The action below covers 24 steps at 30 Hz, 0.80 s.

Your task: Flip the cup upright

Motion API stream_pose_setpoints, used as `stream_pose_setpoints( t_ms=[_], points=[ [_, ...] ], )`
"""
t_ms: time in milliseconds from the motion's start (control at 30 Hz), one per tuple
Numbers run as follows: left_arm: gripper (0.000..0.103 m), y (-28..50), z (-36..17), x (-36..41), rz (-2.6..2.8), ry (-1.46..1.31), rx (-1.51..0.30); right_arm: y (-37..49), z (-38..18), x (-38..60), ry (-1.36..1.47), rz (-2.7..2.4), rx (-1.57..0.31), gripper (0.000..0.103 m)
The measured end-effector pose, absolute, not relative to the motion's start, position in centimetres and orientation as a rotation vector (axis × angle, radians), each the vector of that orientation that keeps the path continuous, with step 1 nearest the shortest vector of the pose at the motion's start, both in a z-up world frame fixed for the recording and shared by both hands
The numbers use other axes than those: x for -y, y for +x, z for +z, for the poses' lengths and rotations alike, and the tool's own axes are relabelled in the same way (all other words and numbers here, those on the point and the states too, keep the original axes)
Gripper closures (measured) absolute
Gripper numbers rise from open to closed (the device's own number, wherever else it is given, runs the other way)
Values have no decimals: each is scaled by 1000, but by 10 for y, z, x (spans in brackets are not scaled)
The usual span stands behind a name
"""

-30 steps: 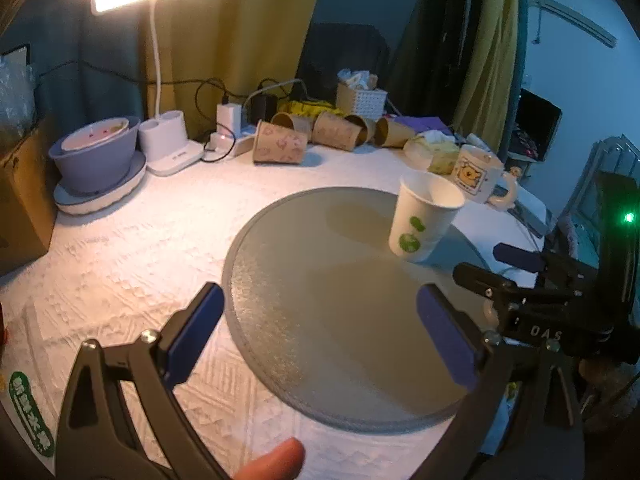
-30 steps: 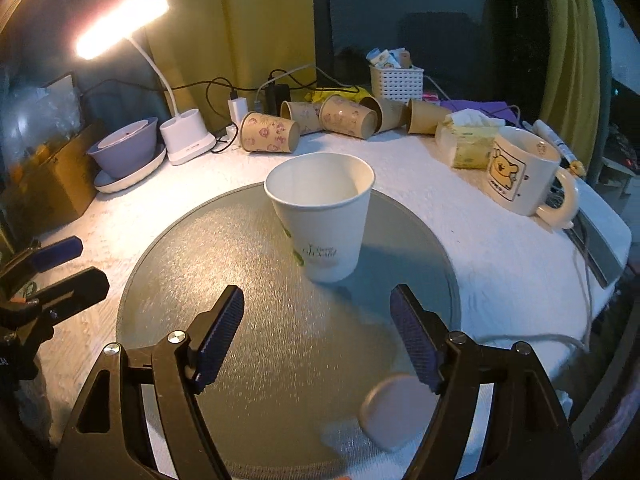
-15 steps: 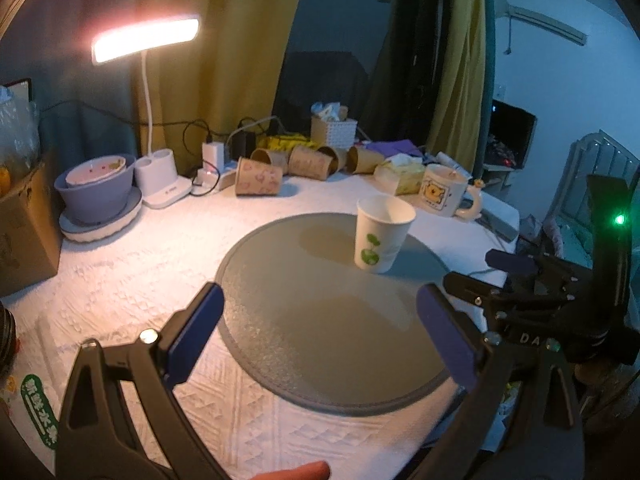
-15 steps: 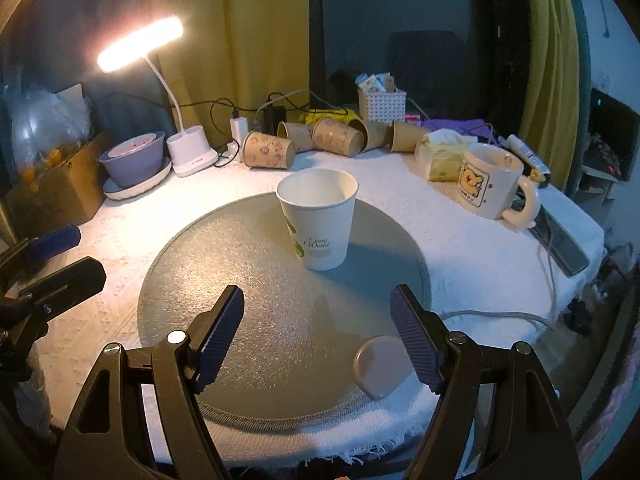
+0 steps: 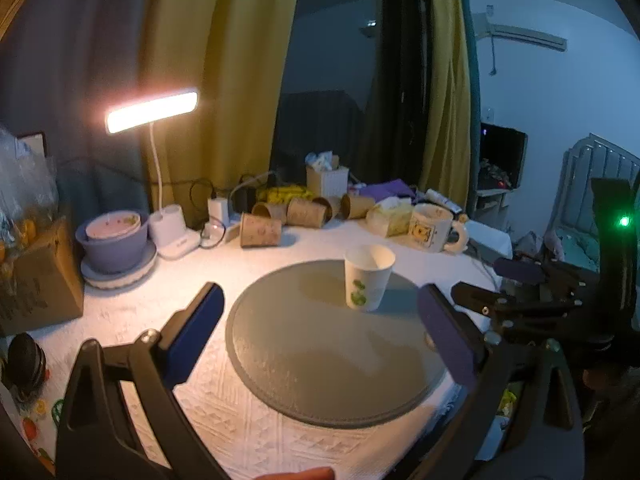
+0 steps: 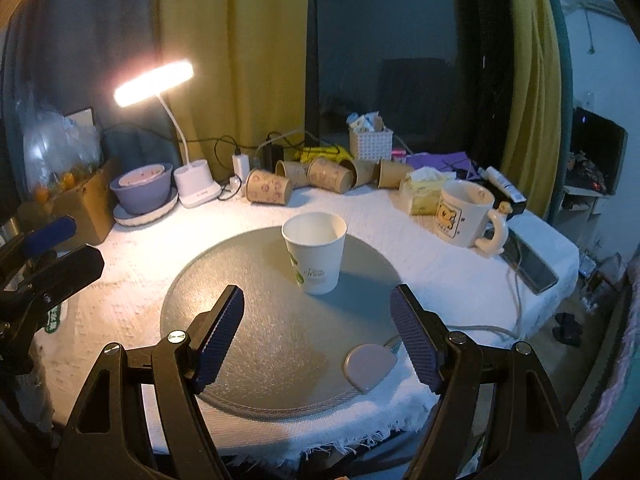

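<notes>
Yellow curtains and a dark window fill the background, with a lit desk lamp glowing at upper left of the right wrist view. Below them, a bench under a white cloth carries a round grey mat.

On the mat, just above the frame's centre, stands the cup, white paper with green print. It sits upright, mouth up, touching nothing. Judging by this, the flip looks finished.

The right claw hangs low in the frame, spread wide and empty, well apart from the cup. The left claw is likewise released and empty in its own view, with the cup right of centre beyond it.

Risks from here are small but real. An empty paper cup is probably light, so a careless sweep of either claw could tip it again. A mug at right and several brown cups lying along the back could also be knocked. A small tan disc and a cable near the mat's lower right edge could snag the right claw.
</notes>
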<state>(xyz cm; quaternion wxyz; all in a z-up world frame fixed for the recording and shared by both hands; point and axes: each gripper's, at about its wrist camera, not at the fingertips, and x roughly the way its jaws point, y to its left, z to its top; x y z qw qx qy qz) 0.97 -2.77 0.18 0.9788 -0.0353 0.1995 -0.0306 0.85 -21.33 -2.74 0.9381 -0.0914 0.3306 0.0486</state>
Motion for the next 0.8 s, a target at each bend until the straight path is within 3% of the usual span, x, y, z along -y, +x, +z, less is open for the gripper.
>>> stream_pose_setpoints(
  t_ms=[800],
  points=[
    [5, -32, 59, 23, -59, -61, -219, -44, 49, 198, -192, 103, -501, 25]
  ],
)
